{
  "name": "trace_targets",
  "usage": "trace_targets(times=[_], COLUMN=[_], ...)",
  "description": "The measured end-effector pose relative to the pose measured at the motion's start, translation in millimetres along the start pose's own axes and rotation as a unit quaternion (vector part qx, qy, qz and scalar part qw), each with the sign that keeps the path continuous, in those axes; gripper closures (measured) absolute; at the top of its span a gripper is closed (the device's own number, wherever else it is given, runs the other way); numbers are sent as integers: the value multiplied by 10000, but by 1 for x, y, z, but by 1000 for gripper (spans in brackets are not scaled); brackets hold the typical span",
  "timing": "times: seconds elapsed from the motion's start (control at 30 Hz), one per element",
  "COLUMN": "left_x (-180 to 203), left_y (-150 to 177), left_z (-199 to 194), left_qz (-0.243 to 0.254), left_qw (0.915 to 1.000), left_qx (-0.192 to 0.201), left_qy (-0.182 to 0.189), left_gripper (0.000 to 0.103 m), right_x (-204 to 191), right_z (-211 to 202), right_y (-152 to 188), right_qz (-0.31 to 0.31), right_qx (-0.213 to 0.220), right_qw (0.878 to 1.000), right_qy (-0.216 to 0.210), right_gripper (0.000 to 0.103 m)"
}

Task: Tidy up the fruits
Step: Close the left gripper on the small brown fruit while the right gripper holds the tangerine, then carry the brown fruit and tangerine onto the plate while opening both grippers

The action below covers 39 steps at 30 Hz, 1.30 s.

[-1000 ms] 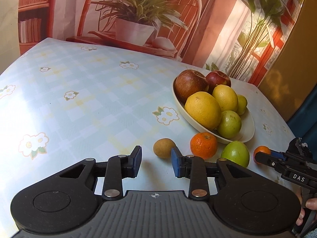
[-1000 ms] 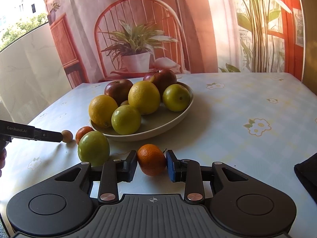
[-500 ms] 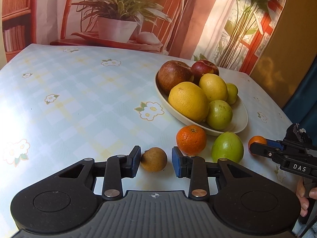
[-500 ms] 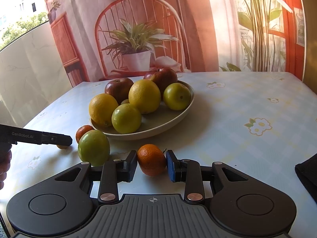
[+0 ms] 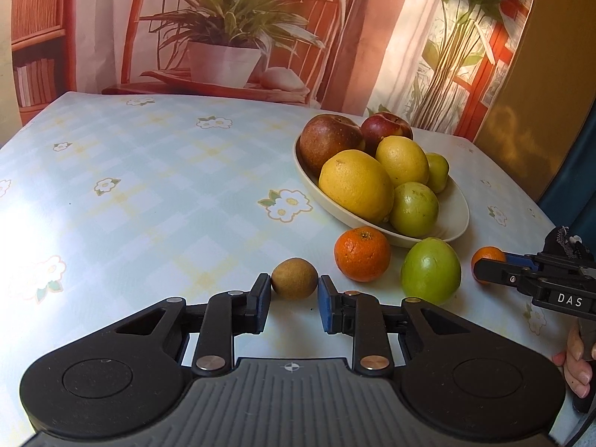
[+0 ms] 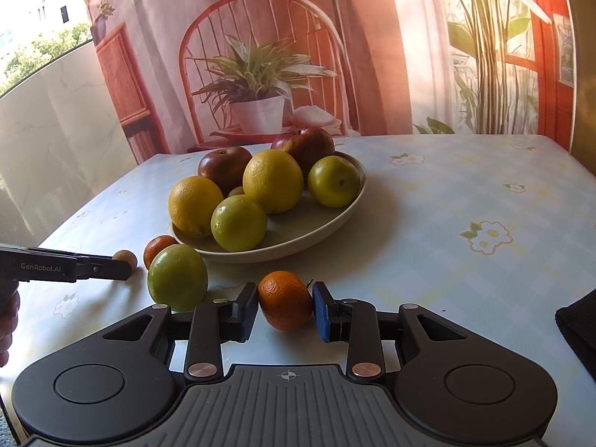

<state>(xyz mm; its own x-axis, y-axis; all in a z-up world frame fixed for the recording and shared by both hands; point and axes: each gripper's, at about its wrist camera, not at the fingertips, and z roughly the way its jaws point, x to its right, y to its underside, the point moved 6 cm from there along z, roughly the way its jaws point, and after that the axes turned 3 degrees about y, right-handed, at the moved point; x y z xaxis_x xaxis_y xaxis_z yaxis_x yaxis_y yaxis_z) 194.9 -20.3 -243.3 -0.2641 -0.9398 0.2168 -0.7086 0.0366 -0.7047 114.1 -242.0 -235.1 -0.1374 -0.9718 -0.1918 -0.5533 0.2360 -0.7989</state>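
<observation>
A cream bowl [image 5: 452, 219] [image 6: 320, 238] holds apples, yellow citrus and green fruits. On the table in front of it lie a small brown fruit [image 5: 294, 278] [image 6: 125, 258], an orange mandarin [image 5: 362, 254] [image 6: 158, 246], a green fruit [image 5: 431, 271] [image 6: 177, 276] and a second mandarin [image 6: 285, 300] [image 5: 488, 254]. My left gripper [image 5: 292, 300] is open with the brown fruit between its fingertips. My right gripper [image 6: 285, 311] is open around the second mandarin, pads close to it on both sides.
The table has a pale checked cloth with flower prints [image 5: 290, 205]. A backdrop with a printed chair and potted plant [image 5: 223, 56] hangs behind the far edge. A dark object [image 6: 579, 324] lies at the right edge in the right wrist view.
My left gripper has moved forward and right until the brown fruit sits between its fingertips. The right gripper has stayed around the second mandarin.
</observation>
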Motion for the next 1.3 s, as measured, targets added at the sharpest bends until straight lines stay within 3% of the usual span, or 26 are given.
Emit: trace_targets(times=[0.27, 0.77, 1.2, 1.3], left_x=[5, 47, 75, 79], left_y=[-3, -39, -70, -76], left_z=[-9, -30, 7, 15], left_qz=[6, 702, 1159, 1229], left_qw=[9999, 9957, 9919, 9911], left_qx=[147, 541, 439, 405], left_qy=[64, 261, 277, 299], left_gripper=[74, 74, 74, 74], right_x=[0, 5, 5, 11], right_z=[-2, -9, 10, 28], right_y=[-1, -8, -49, -57], right_qz=[21, 156, -3, 3], right_qx=[58, 223, 611, 465], right_qw=[10000, 9996, 9981, 9989], right_qy=[-32, -53, -95, 1], right_gripper=[74, 74, 74, 74])
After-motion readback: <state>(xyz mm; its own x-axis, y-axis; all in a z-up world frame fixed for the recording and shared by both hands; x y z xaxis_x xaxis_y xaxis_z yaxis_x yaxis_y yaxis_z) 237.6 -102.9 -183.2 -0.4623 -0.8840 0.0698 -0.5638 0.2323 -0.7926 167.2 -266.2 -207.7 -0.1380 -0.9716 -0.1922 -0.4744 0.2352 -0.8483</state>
